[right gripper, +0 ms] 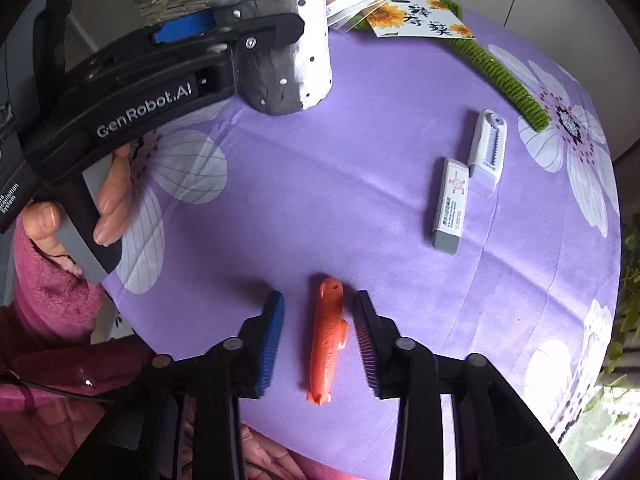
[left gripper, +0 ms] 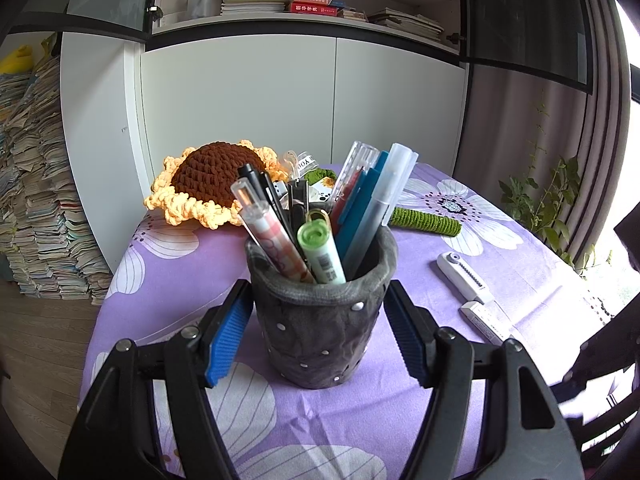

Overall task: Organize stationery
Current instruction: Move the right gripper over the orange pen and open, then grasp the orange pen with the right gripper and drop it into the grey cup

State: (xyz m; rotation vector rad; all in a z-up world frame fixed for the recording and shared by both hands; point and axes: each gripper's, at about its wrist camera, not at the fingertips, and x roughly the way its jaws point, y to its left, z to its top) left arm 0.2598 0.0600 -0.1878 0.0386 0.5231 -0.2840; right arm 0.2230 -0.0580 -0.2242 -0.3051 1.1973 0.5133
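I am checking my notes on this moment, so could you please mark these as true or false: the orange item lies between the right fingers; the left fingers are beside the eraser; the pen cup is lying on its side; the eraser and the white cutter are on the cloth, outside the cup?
1. The orange item lies between the fingers of the right gripper. True; the fingers are open on either side of it.
2. The left gripper is beside the eraser. False; it straddles the pen cup.
3. The pen cup is lying on its side. False; it stands upright, full of pens.
4. The eraser and white cutter lie on the purple cloth, outside the cup. True.
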